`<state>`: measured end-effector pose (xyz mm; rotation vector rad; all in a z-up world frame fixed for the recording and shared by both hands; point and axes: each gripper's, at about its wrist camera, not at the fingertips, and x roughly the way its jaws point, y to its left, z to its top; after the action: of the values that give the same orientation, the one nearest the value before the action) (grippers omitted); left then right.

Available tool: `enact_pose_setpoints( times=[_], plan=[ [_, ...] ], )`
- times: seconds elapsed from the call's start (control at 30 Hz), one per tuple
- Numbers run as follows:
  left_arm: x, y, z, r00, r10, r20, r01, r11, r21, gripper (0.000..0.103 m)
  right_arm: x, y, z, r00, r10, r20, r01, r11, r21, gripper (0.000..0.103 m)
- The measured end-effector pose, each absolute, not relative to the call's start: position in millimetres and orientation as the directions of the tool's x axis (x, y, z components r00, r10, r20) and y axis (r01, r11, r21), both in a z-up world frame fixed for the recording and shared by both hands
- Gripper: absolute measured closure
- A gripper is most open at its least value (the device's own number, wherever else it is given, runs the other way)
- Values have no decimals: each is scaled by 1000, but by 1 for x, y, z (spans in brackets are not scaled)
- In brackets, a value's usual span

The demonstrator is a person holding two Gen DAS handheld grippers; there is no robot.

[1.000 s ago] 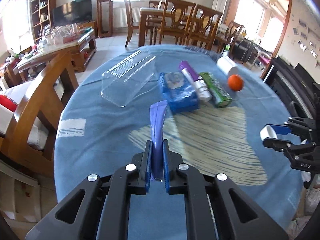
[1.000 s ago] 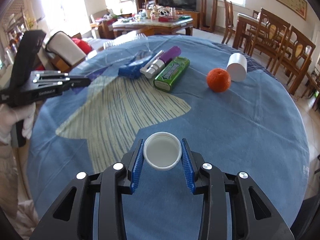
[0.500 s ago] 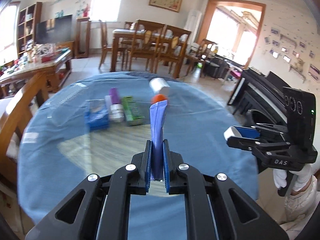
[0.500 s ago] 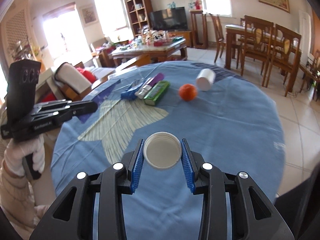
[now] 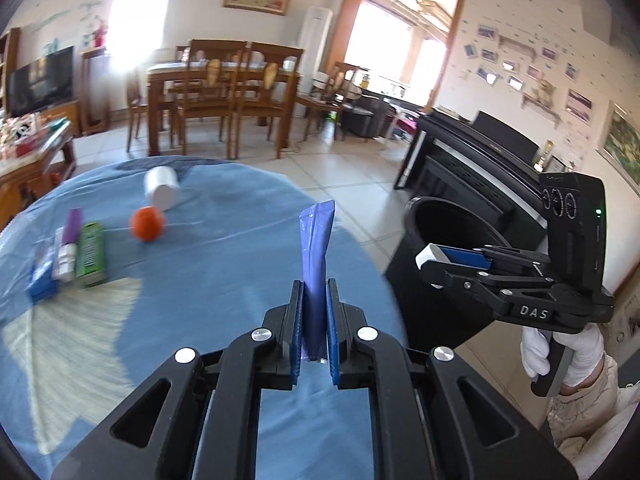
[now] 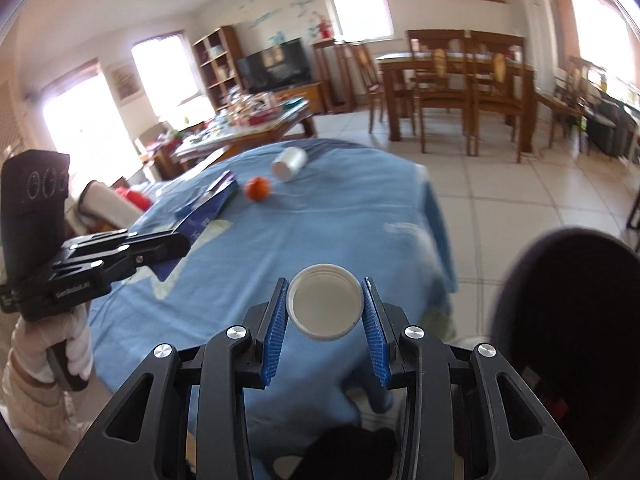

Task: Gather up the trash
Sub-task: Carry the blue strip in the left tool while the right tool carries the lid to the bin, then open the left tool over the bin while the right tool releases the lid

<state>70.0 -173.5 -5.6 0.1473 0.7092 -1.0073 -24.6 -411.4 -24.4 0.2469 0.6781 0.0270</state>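
My left gripper [image 5: 313,280] is shut on a flat blue wrapper [image 5: 316,240] that stands upright between the fingers, above the blue table's right side. My right gripper [image 6: 325,296] is shut on a white bottle cap [image 6: 325,307], open side toward the camera. In the left wrist view the right gripper [image 5: 432,262] holds the cap [image 5: 430,255] over the rim of a black trash bin [image 5: 444,240] beside the table. The bin [image 6: 568,320] fills the right edge of the right wrist view. The left gripper [image 6: 176,242] with the wrapper [image 6: 208,212] shows at the left there.
On the blue tablecloth [image 5: 200,272] lie an orange [image 5: 147,222], a white cup on its side [image 5: 161,188], a green box [image 5: 91,252], a purple-capped tube [image 5: 69,242] and a blue pack [image 5: 42,276]. A black piano [image 5: 472,160] stands behind the bin. Dining chairs stand farther back.
Both grippers swung right, away from the table's middle toward the black bin, which has come into view. The wrapper and the cap stay gripped.
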Motion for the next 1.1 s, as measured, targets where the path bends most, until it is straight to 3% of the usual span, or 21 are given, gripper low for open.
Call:
enact_pose_setpoints(
  times=[0.57,1.1],
  plan=[
    [4,-319,-24,123,-763,-634,933,307,-189,92,-124,-538,-53,803,-74,-592,323,888,328,67],
    [-11,-378,-54,23,-731,-682,958,210,-194,92,-163,-591,-81,778,-141,-612,430,830,355,67]
  ],
)
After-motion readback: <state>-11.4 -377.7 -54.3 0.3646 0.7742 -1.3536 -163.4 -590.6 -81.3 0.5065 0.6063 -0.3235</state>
